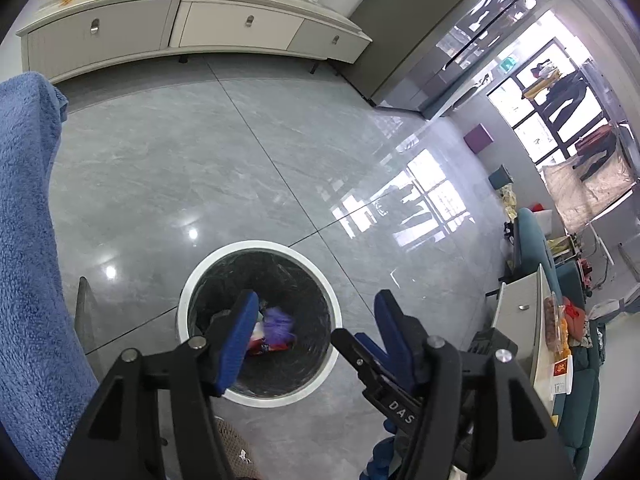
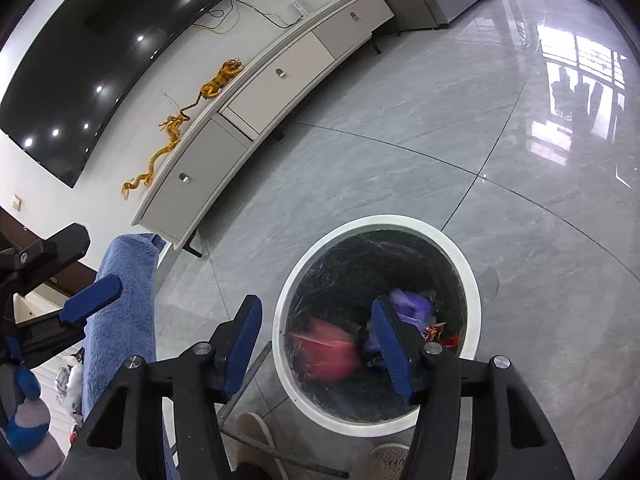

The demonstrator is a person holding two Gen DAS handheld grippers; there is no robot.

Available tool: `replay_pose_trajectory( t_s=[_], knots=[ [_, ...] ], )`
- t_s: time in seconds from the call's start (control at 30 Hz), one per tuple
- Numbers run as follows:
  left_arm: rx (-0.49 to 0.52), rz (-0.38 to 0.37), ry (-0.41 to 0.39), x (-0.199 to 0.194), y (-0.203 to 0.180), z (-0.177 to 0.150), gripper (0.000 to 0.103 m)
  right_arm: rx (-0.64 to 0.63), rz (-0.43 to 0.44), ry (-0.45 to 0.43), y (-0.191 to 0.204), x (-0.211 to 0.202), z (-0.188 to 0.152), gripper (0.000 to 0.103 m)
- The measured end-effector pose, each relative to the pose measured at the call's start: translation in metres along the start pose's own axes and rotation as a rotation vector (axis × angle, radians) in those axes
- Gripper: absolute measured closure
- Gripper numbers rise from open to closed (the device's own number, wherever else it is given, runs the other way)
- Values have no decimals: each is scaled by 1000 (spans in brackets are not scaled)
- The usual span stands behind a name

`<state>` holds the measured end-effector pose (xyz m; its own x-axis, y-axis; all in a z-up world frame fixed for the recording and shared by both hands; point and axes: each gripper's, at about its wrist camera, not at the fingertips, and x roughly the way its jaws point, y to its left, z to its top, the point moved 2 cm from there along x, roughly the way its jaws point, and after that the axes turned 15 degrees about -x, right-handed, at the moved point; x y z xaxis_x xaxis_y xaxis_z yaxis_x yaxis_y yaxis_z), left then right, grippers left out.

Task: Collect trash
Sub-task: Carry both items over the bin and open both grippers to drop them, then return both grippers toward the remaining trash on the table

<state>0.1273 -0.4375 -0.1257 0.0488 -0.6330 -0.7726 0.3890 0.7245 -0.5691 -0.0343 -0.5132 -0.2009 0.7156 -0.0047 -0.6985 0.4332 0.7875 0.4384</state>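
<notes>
Both my hand-held grippers over bin (image 2: 376,324), left (image 1: 316,336) and right (image 2: 320,344) spread wide, empty. Trash: red wrapper (image 2: 324,350), purple piece (image 2: 412,304) inside, blurred. Keep jaws centred above rim before withdrawing.

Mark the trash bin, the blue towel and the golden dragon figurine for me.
trash bin (image 2: 470,280): right wrist view, on the white rim at its right side.
blue towel (image 1: 24,220): left wrist view, on the fluffy middle of the fabric.
golden dragon figurine (image 2: 170,140): right wrist view, on its winding body atop the cabinet.
</notes>
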Motion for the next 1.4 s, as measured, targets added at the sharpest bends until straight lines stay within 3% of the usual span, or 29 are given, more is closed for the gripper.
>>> replay_pose_trajectory(
  t_s=[0.23,0.53,0.7,1.03,1.2,1.4],
  knots=[
    [-2,-10,-55,-28,5,-5,44,5,-3,-17,9,-15,-1,47],
    [43,10,-308,-121,13,-34,44,-58,-29,-76,51,-69,-6,47],
    [61,14,-314,-159,26,-60,44,-164,-39,-92,97,-98,-13,47],
    [78,191,-397,-239,80,-115,44,-353,-27,-78,181,-130,-29,47],
    [17,265,-444,-273,111,-140,44,-406,-19,-89,207,-146,-39,47],
    [-56,318,-568,-327,138,-154,44,-462,3,-134,234,-172,-48,44]
  ],
)
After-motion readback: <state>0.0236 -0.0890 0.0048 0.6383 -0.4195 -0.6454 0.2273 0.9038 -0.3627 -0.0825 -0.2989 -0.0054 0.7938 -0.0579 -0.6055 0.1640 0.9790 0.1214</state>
